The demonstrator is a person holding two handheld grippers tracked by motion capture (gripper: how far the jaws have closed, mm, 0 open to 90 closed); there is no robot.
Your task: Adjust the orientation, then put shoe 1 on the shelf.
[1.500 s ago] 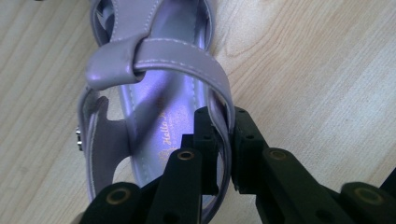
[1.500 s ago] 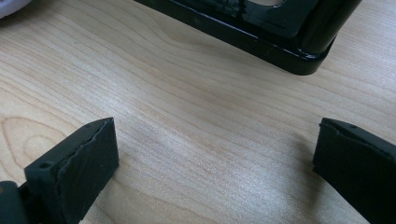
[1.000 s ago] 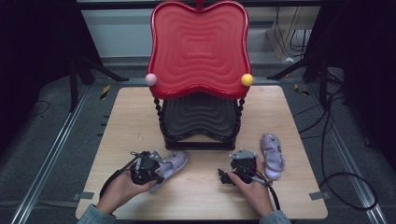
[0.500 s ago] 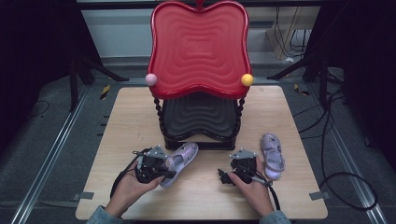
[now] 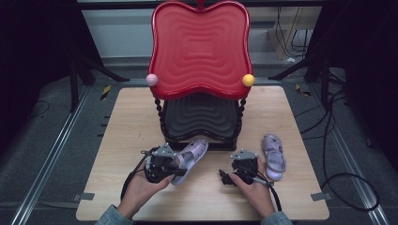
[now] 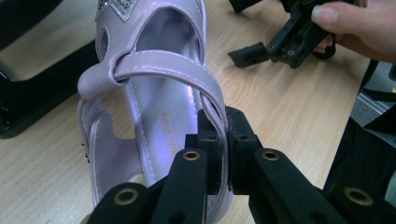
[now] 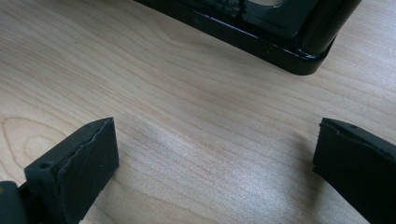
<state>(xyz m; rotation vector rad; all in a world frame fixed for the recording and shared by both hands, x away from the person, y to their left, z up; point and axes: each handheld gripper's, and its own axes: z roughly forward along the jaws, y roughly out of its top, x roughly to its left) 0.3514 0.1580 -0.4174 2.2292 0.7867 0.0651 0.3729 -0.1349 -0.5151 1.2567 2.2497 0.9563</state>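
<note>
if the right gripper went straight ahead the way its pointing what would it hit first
Probably the black base of the rack. The right gripper has open jaws over bare wooden table, and that glossy black bar crosses the line ahead. Since it angles down, it might scrape the table first; depth is unclear.

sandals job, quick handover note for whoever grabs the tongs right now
Left tongs: shut on the side strap of one lilac sandal, carried in front of the shelf's black lower tray.
Right tongs: open, nothing between them, low over the table.
Second sandal: flat on the table, right of the shelf.
Done: first sandal picked up.
Left: probably shelve it, then fetch the second.
</note>
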